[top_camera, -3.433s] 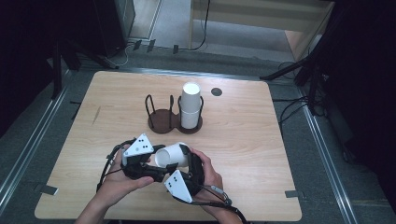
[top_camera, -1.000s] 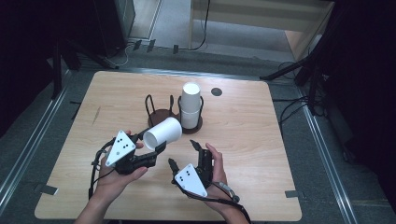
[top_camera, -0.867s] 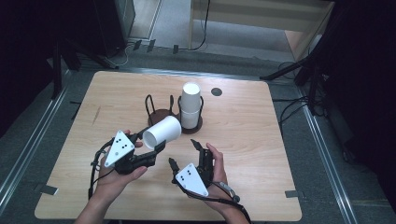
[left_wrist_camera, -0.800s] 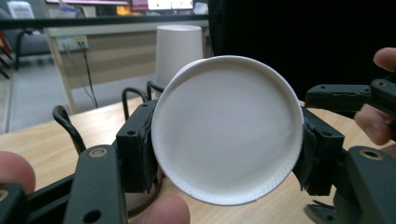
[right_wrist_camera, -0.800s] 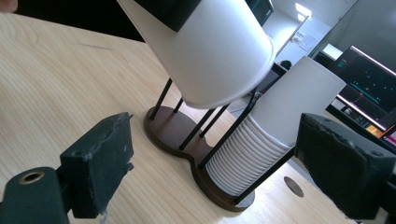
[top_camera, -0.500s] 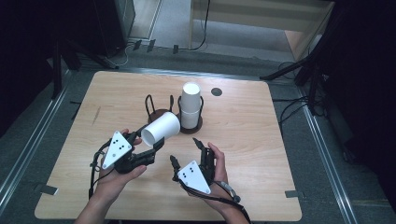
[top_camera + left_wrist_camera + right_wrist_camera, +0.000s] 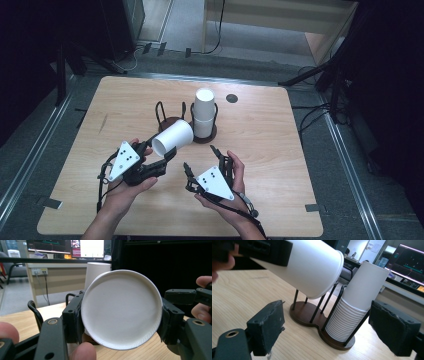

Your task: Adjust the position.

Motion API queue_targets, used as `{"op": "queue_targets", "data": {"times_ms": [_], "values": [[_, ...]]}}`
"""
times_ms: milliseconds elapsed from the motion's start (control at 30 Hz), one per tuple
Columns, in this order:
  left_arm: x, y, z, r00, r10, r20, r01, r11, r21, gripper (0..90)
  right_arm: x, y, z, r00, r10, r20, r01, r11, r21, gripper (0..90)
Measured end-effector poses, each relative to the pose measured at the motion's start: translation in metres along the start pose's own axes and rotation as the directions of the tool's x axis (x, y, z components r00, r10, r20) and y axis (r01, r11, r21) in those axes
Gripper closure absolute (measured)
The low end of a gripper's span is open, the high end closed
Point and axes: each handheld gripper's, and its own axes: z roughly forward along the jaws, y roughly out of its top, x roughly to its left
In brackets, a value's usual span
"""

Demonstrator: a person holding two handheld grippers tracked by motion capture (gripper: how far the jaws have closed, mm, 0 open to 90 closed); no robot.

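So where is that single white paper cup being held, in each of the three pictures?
High view: the paper cup lies tilted left of centre, clamped by the left gripper, mouth toward the wooden cup holder.
Left gripper view: its round base fills the centre, between the jaws.
Right gripper view: top left, mouth pointing down-right.
Shared landmark: the stack of cups in the holder.

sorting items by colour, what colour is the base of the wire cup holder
Dark brown, apparently wood: the double-ring base of the wire cup holder shows best in the right gripper view.
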Motion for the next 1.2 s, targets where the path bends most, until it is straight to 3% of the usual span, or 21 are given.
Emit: {"op": "queue_targets", "data": {"times_ms": [233,267,433,467,767,900,933,967,1000,1033,1067,1100,1133,1200], "values": [[0.001,-0.001,0.0,1.0,-0.005,-0.004,0.005,0.9997,-0.022,35.3,-0.008,0.004,-0.001,0.9946,0.102,-0.023,-0.102,0.995,-0.008,13.4],[0.001,-0.001,0.0,1.0,-0.004,-0.005,0.004,0.9997,-0.023,35.4,-0.01,0.005,-0.002,0.9901,0.137,-0.031,-0.137,0.99,-0.007,13.6],[0.001,-0.003,0.001,1.0,-0.009,0.002,0.009,0.9996,-0.026,35.3,-0.014,0.006,-0.002,0.9805,0.193,-0.038,-0.193,0.981,-0.009,14.0],[0.0,-0.003,0.001,0.9999,-0.01,0.003,0.01,0.9995,-0.029,35.3,-0.015,0.006,-0.002,0.9744,0.219,-0.049,-0.22,0.975,-0.009,15.0],[0.002,-0.002,-0.001,0.9999,-0.014,-0.005,0.014,0.9996,-0.025,35.3,-0.016,0.008,-0.002,0.9563,0.286,-0.061,-0.285,0.958,0.017,15.0],[0.004,-0.003,-0.003,0.9998,-0.013,-0.014,0.012,0.9994,-0.032,35.3,-0.017,0.016,-0.002,0.9451,0.325,-0.039,-0.323,0.946,0.037,12.3],[0.005,-0.002,-0.003,0.9998,-0.014,-0.015,0.013,0.9992,-0.037,35.3,-0.018,0.018,-0.002,0.938,0.345,-0.03,-0.344,0.938,0.042,10.9],[0.005,-0.002,-0.003,0.9998,-0.014,-0.015,0.013,0.9992,-0.037,35.3,-0.018,0.018,-0.002,0.938,0.345,-0.03,-0.344,0.938,0.042,10.9],[0.004,-0.002,-0.003,0.9998,-0.014,-0.015,0.013,0.9991,-0.04,35.3,-0.019,0.022,-0.001,0.9227,0.384,-0.03,-0.382,0.922,0.065,6.0],[0.004,-0.002,-0.003,0.9998,-0.014,-0.015,0.013,0.9991,-0.04,35.3,-0.019,0.022,-0.001,0.9227,0.384,-0.03,-0.382,0.922,0.065,6.0],[0.004,-0.002,-0.003,0.9999,-0.01,-0.012,0.009,0.9989,-0.045,35.3,-0.019,0.025,0.0,0.9122,0.409,-0.026,-0.406,0.911,0.074,1.6],[0.004,-0.002,-0.003,0.9999,-0.01,-0.012,0.009,0.9989,-0.045,35.3,-0.019,0.025,0.0,0.9122,0.409,-0.026,-0.406,0.911,0.074,1.6],[0.002,-0.002,-0.003,0.9999,-0.009,-0.009,0.008,0.9988,-0.048,35.3,-0.019,0.028,0.0,0.8984,0.438,-0.029,-0.435,0.897,0.072,0.0],[0.002,-0.002,-0.002,1.0,-0.005,-0.005,0.005,0.9989,-0.047,35.3,-0.019,0.03,-0.001,0.8856,0.463,-0.035,-0.46,0.885,0.065,0.0]]}}
